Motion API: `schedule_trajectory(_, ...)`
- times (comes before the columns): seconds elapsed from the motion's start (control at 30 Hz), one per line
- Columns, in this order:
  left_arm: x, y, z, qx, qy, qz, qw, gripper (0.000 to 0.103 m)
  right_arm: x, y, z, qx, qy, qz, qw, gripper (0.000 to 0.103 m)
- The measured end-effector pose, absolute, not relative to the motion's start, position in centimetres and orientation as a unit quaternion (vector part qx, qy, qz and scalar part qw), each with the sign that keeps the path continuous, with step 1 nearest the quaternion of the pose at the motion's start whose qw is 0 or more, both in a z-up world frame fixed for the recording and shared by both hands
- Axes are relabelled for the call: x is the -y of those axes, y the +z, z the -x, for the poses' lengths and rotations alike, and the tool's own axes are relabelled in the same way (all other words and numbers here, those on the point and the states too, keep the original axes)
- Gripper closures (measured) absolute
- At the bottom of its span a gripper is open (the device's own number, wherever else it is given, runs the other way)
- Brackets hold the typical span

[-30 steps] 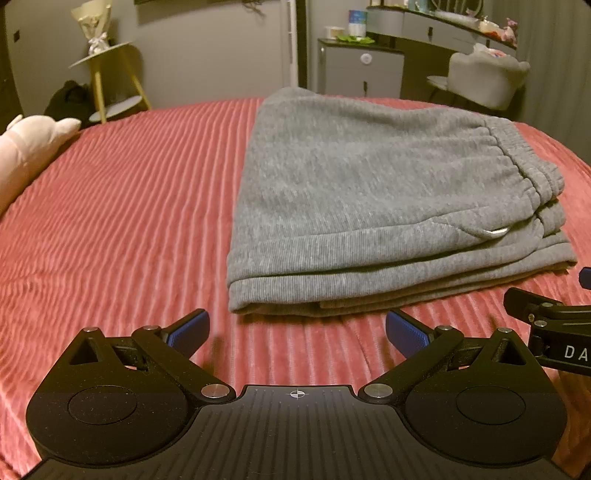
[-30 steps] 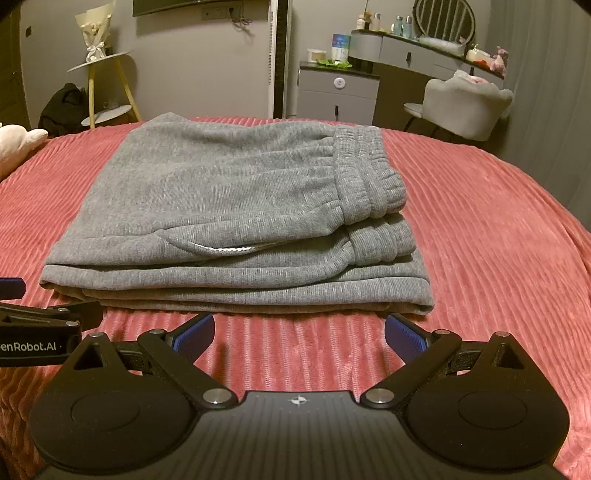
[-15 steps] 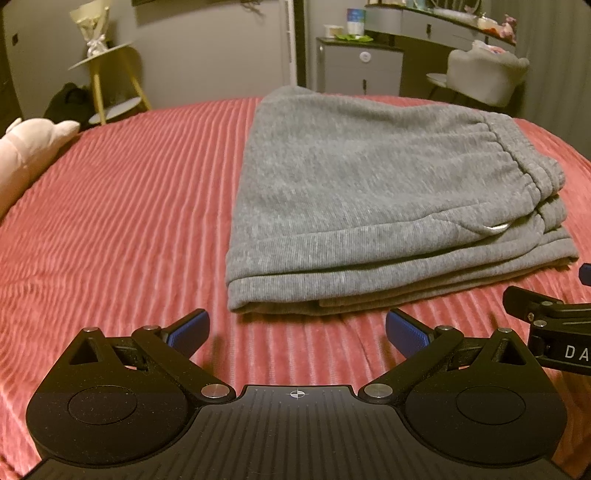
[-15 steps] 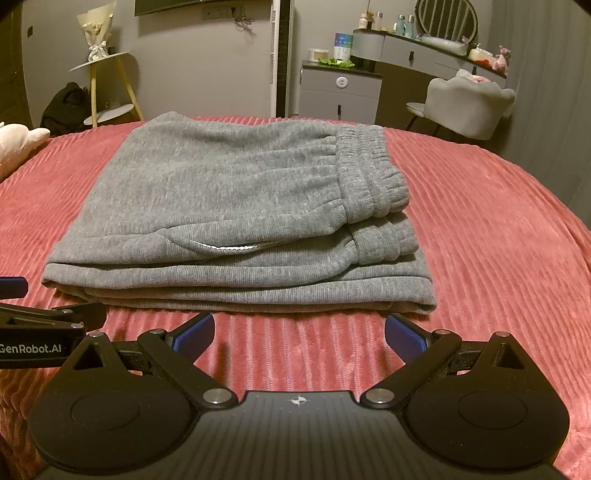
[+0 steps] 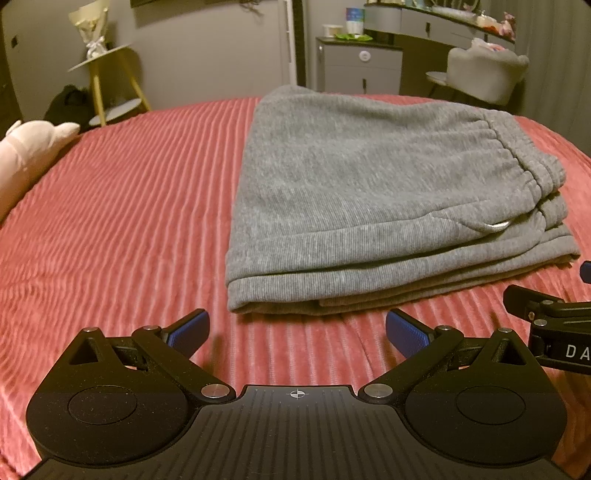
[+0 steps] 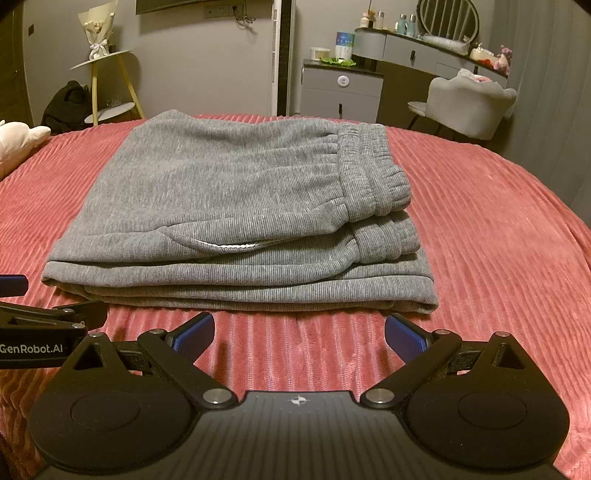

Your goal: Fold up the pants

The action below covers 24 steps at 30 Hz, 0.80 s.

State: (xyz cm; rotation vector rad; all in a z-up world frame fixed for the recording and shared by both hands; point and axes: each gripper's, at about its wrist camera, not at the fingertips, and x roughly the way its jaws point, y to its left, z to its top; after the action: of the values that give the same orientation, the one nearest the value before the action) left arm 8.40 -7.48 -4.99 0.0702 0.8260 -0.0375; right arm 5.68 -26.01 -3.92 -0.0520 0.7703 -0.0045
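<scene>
Pink plush toy [image 5: 26, 147] sits at the far left edge of my left wrist view, on the red ribbed bedspread [image 5: 122, 206] that fills most of both views. Behind it stand a yellow-legged side table [image 5: 107, 74] with a wrapped bouquet [image 5: 92, 29] on top, and a dark bag [image 6: 66, 105] on the floor beside it. Moving toward the middle, my left gripper [image 5: 297, 326] hangs low over the bedspread with its blue-padded jaws spread wide and nothing between them; the folded edge of the pants lies just beyond its fingertips, not touching them. Grey pants [image 6: 236, 206] lie folded into a flat stack of several layers in the middle of the bed, elastic waistband [image 6: 373, 173] on the right side, and a pocket opening with a pale lining showing on the top layer. My right gripper [image 6: 299, 330] sits to the right of the left one, also spread wide and empty, its pads near the front edge of the stack and apart from it. Each gripper shows at the edge of the other's view. Farther right, against the back wall, are a grey cabinet [image 6: 341, 90], a vanity with a round mirror [image 6: 447, 16], and a pale upholstered chair [image 6: 472, 105].
</scene>
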Motion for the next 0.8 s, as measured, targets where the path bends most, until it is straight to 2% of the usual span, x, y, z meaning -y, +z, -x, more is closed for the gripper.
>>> schedule_trajectory(0.8, 7.56, -4.82, -8.21, -0.401, -0.020, -0.032, 0.915, 0.000, 26.07, -3.86, -5.61, -0.373, -0.002, 0.026, 0.928, 0.004)
